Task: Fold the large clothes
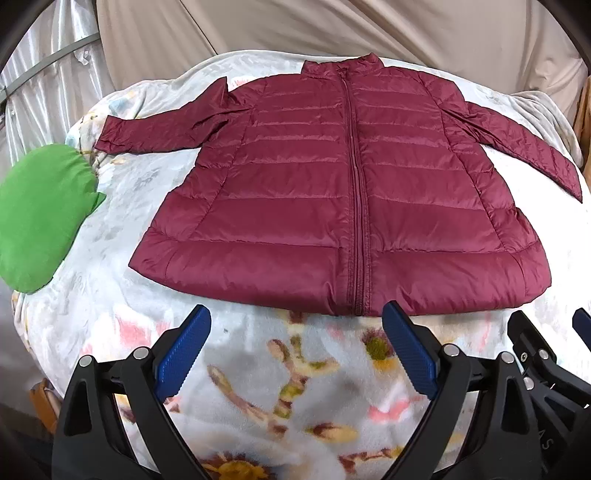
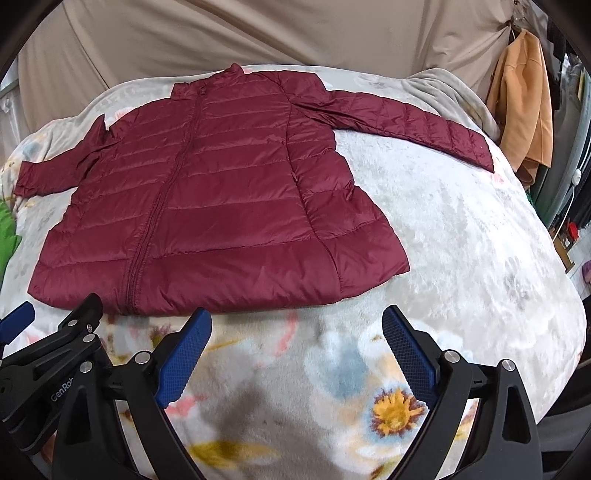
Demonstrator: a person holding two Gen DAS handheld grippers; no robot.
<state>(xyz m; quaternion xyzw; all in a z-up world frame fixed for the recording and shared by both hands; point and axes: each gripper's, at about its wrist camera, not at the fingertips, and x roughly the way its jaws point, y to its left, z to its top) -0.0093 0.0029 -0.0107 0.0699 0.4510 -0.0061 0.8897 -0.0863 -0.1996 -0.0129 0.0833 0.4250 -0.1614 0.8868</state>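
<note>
A maroon quilted puffer jacket (image 1: pixel 332 199) lies flat and zipped on a floral blanket (image 1: pixel 295 387), collar far and hem near, with both sleeves spread outward. My left gripper (image 1: pixel 295 325) hovers open just before the hem near the zipper's bottom end, holding nothing. In the right wrist view the jacket (image 2: pixel 207 206) sits left of centre, and my right gripper (image 2: pixel 297 325) stands open and holds nothing above the blanket (image 2: pixel 443 258), just short of the hem's right half. The two grippers are side by side: the right one (image 1: pixel 532 350) shows in the left view, the left one (image 2: pixel 74 332) in the right view.
A green fabric bundle (image 1: pixel 40 218) rests on the blanket left of the jacket's left sleeve. Beige cloth (image 1: pixel 332 29) hangs behind the bed. An orange garment (image 2: pixel 524 99) hangs at the far right, with clutter (image 2: pixel 569 236) below it past the bed's edge.
</note>
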